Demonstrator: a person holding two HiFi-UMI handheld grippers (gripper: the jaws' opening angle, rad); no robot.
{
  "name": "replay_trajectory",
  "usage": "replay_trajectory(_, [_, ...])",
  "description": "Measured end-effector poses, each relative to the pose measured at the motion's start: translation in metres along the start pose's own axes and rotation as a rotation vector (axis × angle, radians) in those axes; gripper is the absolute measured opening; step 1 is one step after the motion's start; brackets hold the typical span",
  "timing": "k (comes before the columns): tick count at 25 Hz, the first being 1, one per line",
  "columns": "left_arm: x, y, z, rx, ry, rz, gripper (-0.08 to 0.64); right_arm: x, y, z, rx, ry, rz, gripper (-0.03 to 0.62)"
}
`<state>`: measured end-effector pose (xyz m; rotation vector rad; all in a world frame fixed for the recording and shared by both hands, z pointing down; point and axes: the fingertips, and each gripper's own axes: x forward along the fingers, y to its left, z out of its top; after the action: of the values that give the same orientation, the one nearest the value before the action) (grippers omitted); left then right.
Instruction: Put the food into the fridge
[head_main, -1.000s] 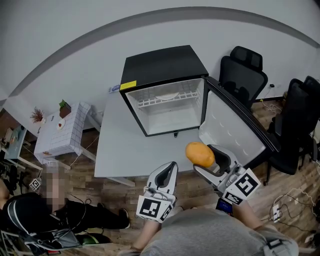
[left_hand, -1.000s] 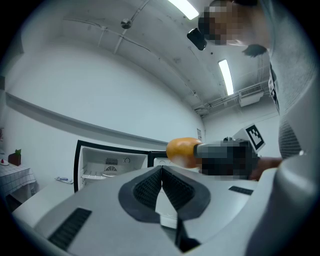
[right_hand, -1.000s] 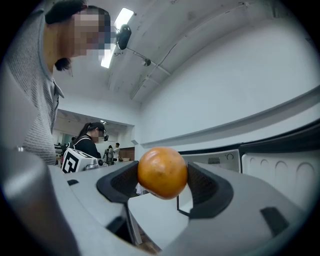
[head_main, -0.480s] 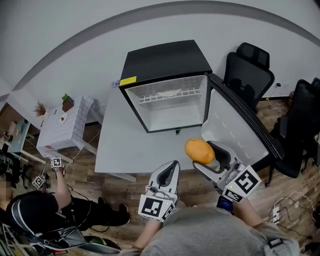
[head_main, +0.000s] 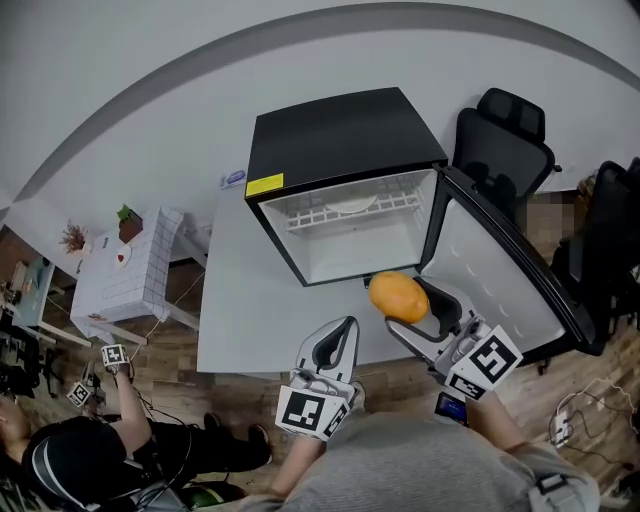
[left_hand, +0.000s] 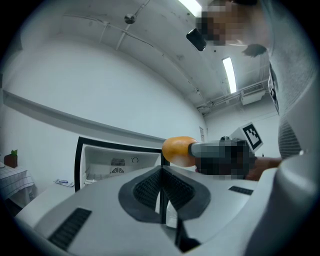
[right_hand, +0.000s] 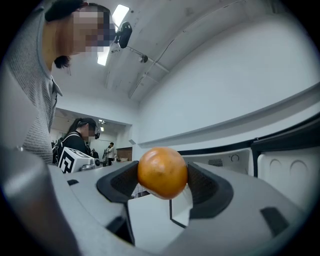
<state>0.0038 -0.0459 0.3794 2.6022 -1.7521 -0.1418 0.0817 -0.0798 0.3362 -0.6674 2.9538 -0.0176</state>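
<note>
A black mini fridge (head_main: 340, 140) stands on a grey table (head_main: 240, 300), its door (head_main: 500, 265) swung open to the right. A white plate (head_main: 352, 205) lies on its upper wire shelf. My right gripper (head_main: 418, 312) is shut on an orange fruit (head_main: 398, 296), held just in front of the fridge's lower right corner; the fruit (right_hand: 162, 172) fills the gap between the jaws. My left gripper (head_main: 333, 345) is shut with nothing in it, over the table's near edge. In the left gripper view the fruit (left_hand: 177, 150) shows to the right, before the fridge opening (left_hand: 117, 162).
Black office chairs (head_main: 505, 140) stand behind the open door at the right. A small white tiled table (head_main: 130, 270) with a plant stands at the left. A person (head_main: 70, 465) crouches on the wooden floor at the lower left. A small blue object (head_main: 233, 179) lies beside the fridge.
The view has shifted, so the fridge sits a little further right and nearer. The right gripper with the fruit has come closer to the fridge opening. The left gripper has stayed shut.
</note>
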Motion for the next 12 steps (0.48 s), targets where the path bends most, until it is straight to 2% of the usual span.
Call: replay_trajectory(12, [0.028, 0.075, 0.004, -0.011, -0.004, -0.078, 0.011, 0.073, -0.018, -0.007, -0.019, 0.019, -0.072, 0.311])
